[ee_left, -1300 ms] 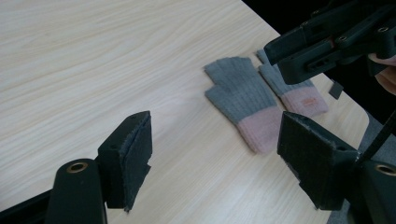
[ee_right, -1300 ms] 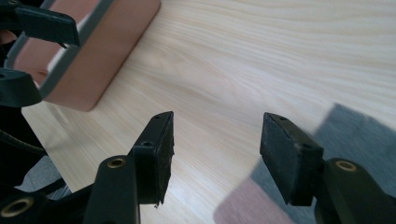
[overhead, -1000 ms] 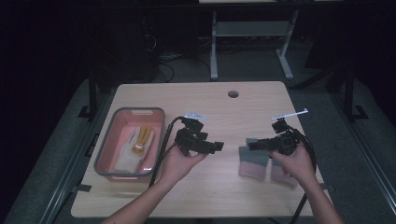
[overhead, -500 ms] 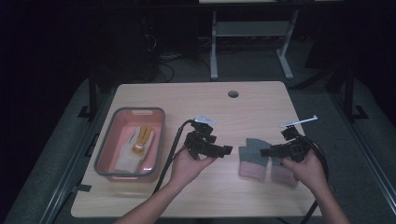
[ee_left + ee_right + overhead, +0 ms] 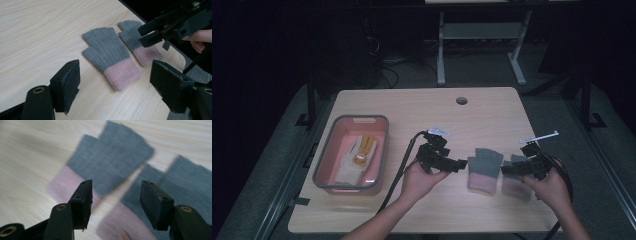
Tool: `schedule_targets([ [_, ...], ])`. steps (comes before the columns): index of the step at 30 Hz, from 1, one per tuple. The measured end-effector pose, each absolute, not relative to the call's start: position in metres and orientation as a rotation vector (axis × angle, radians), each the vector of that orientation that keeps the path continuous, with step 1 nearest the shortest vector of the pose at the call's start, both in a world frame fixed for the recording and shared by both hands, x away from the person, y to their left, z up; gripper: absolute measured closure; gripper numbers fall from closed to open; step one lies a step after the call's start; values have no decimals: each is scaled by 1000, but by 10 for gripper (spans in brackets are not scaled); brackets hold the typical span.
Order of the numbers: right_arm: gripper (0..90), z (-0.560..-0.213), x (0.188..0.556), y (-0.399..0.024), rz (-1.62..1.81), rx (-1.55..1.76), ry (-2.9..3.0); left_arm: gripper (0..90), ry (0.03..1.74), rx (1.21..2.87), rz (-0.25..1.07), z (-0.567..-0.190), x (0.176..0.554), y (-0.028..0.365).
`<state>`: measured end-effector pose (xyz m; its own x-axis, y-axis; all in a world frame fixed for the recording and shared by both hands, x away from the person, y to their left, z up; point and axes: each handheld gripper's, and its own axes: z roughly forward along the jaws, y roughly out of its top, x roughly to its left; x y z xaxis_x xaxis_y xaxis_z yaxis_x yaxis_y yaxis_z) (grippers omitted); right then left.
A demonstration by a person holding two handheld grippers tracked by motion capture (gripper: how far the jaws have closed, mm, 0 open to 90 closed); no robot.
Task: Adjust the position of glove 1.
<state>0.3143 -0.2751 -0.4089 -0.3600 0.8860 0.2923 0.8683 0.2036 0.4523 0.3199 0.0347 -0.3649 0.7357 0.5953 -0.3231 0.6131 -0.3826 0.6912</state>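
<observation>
2 grey gloves with pink cuffs are lying flat on the table [image 5: 422, 107], side by side on its right half: the near glove [image 5: 484, 168] toward the middle and the far glove [image 5: 516, 176] next to the right edge. The left gripper [image 5: 460, 165] is hovering just left of the near glove, its jaws standing wide with nothing between them. The right gripper [image 5: 507, 170] is hanging over the far glove, pointing toward the gap between the 2 gloves, its jaws also well apart and gripping nothing; its pads are not pressing on the knit.

Risks, as I judge them: the gloves are lying close together, so a wide right jaw could be catching both cuffs at once and dragging the pair. Thin flat knit is giving little to bite on, so a shallow pinch could be slipping off or only bunching the fabric. The 2 grippers are facing each other across the near glove, and a reach from both at once could be knocking jaw on jaw.

Room: the far glove is sitting near the table's right edge, so a sideways shove there could be sending it off. The middle and back of the table are lying bare. A tub [image 5: 323, 162] holding another glove [image 5: 357, 157] is standing well apart at the left.
</observation>
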Motion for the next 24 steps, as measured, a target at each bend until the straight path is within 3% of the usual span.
schedule_targets([
  [19,501,-439,310,-297,578,1804,2387,244,915,2100,-52,-371,322,27],
  [24,565,-442,312,-300,597,1816,2400,245,913,2096,-51,-373,322,27],
])
